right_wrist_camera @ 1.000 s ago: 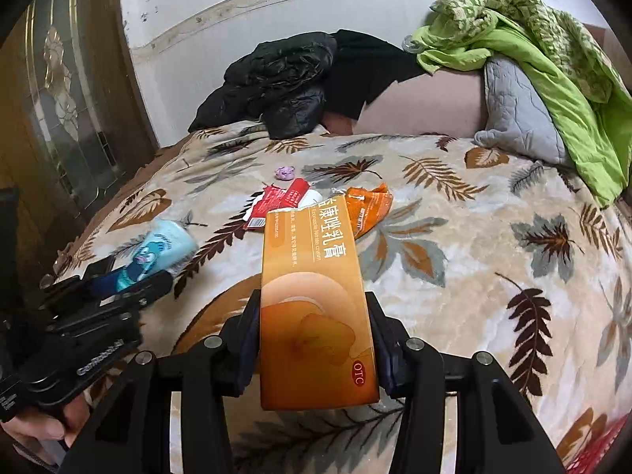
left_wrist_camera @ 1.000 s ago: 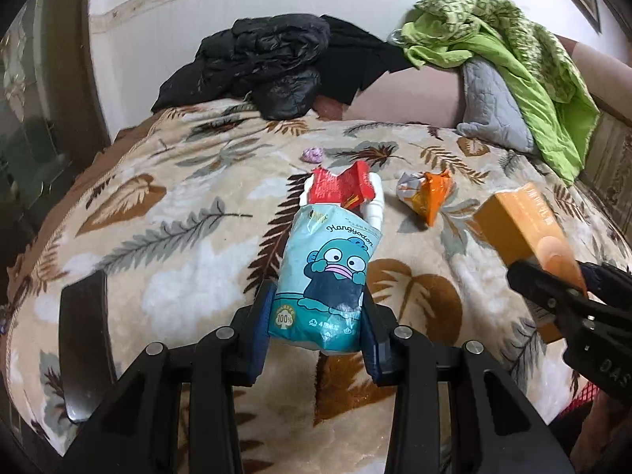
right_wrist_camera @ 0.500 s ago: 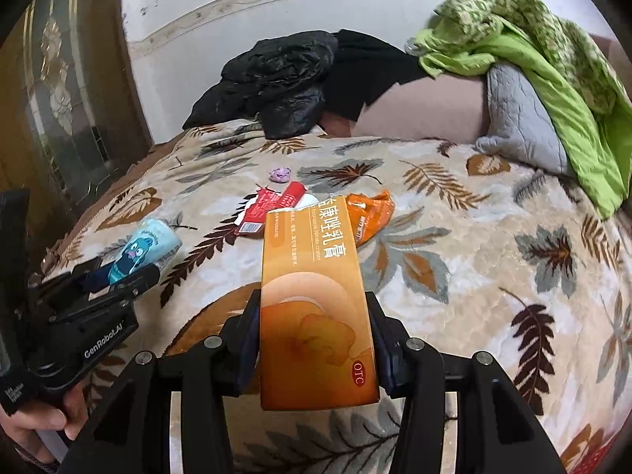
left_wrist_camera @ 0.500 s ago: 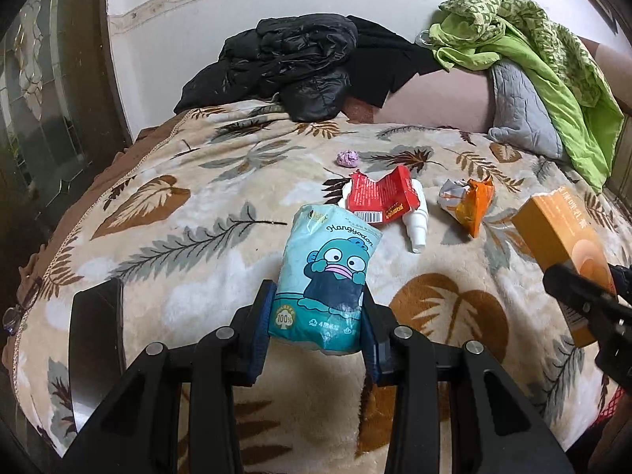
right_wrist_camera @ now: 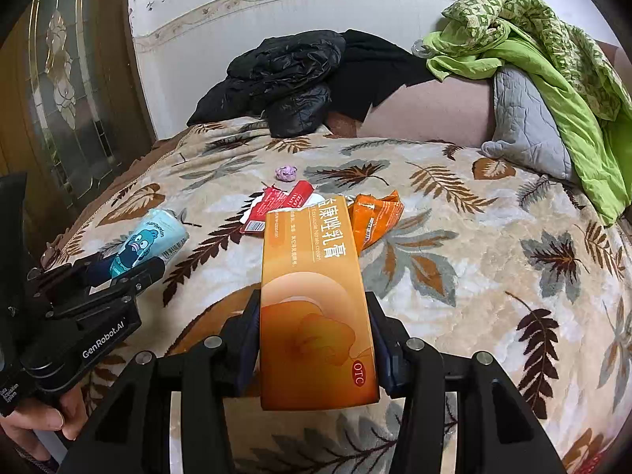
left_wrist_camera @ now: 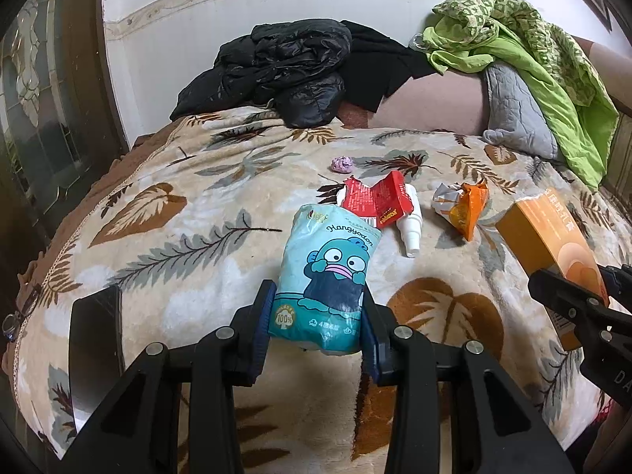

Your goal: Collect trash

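The left gripper (left_wrist_camera: 316, 328) has its fingers clamped on the lower end of a pale blue plastic tissue pack printed with a cartoon fish face (left_wrist_camera: 326, 276), held above the leaf-patterned beige fleece blanket (left_wrist_camera: 189, 252) that covers the bed. The right gripper (right_wrist_camera: 314, 339) has its fingers clamped on the sides of a long orange cardboard ointment box marked OTC (right_wrist_camera: 312, 308), its far end torn open.

From the left wrist view, more trash lies on the blanket beyond the tissue pack. A torn red cardboard carton (left_wrist_camera: 375, 201) sits at about 1 o'clock from the pack, resting over a small white plastic spray bottle (left_wrist_camera: 410, 229) that points toward the camera. A crumpled orange foil snack wrapper (left_wrist_camera: 466, 209) lies at 2 o'clock, just right of the bottle. A small crumpled purple wrapper ball (left_wrist_camera: 342, 164) sits at 12 o'clock, farther back and apart from the rest. The orange box and the right gripper's black fingers fill the 3 o'clock edge of this view.

At the head of the bed, a black puffer jacket (left_wrist_camera: 284, 67) is heaped at 12 o'clock, with a lime green patterned quilt (left_wrist_camera: 533, 51) draped over a grey quilted pillow (left_wrist_camera: 513, 114) at 2 o'clock. A dark flat slab (left_wrist_camera: 94, 339) stands at 9 o'clock beside the left gripper. In the right wrist view, a hand (right_wrist_camera: 43, 422) grips the left gripper's handle at 8 o'clock.
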### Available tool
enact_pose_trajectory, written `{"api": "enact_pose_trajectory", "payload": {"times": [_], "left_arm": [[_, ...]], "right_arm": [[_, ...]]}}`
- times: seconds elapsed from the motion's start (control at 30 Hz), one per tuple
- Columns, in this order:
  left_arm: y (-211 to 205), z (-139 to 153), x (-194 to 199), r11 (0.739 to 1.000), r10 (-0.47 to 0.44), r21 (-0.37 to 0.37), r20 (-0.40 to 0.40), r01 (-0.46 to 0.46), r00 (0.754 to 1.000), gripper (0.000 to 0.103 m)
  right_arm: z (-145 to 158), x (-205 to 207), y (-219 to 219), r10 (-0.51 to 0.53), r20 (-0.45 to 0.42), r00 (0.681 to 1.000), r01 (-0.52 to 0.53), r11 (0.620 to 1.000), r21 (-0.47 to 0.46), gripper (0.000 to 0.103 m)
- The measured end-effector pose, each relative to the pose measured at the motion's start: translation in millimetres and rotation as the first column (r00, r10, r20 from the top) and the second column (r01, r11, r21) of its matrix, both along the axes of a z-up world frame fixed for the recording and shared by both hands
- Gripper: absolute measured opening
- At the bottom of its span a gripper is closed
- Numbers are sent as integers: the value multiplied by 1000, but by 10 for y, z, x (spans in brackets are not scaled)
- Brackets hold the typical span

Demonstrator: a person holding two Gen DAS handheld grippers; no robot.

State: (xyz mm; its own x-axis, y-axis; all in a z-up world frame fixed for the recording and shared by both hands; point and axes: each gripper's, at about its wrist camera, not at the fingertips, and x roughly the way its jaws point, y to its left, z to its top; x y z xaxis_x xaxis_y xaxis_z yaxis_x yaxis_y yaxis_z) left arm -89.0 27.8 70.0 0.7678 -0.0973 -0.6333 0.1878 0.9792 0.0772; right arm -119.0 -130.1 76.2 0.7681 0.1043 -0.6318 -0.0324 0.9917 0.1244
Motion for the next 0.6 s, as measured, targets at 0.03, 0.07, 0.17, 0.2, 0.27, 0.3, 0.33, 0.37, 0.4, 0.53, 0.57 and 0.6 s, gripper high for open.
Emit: {"api": "enact_pose_trajectory", "payload": {"times": [0.03,0.07,0.17,0.2,0.27,0.3,0.33,0.37,0.4,0.53,0.57,0.6], "left_arm": [[-5,-1,-2,1000,-1,2,1,1,1000,38],[-11,-1,-3,1000,-1,6,4,1,1000,38],[-9,-4,-1,1000,-2,9,5,2,1000,38],[-12,-5,-1,1000,-2,11,6,2,1000,38],[-14,-5,-2,1000,-4,10,5,4,1000,38],[-15,-5,-3,1000,-4,11,6,4,1000,38],[-17,-4,-6,1000,-3,12,7,3,1000,38],[-18,-5,-7,1000,-3,11,7,3,1000,38],[-19,-5,-8,1000,-2,10,7,2,1000,38],[-26,-8,-14,1000,-2,10,6,1,1000,38],[-27,-8,-15,1000,-2,11,7,2,1000,38],[-28,-8,-16,1000,-2,11,7,2,1000,38]], "right_arm": [[1,-1,-1,-1,1,1000,1,1000,-1,52],[5,0,-3,-2,3,1000,2,1000,0,52],[10,2,-9,-6,3,1000,6,1000,6,52],[12,0,-12,-7,3,1000,7,1000,8,52],[12,-4,-13,-5,2,1000,5,1000,8,52],[13,-4,-14,-5,2,1000,5,1000,7,52],[15,-3,-12,-4,3,1000,4,1000,6,52],[13,-1,-14,-3,3,1000,3,1000,8,52],[10,-4,-18,-4,2,1000,4,1000,9,52],[8,-3,-18,-4,1,1000,4,1000,10,52],[7,-6,-18,-4,0,1000,4,1000,10,52],[8,-8,-16,-4,1,1000,4,1000,9,52]]}}
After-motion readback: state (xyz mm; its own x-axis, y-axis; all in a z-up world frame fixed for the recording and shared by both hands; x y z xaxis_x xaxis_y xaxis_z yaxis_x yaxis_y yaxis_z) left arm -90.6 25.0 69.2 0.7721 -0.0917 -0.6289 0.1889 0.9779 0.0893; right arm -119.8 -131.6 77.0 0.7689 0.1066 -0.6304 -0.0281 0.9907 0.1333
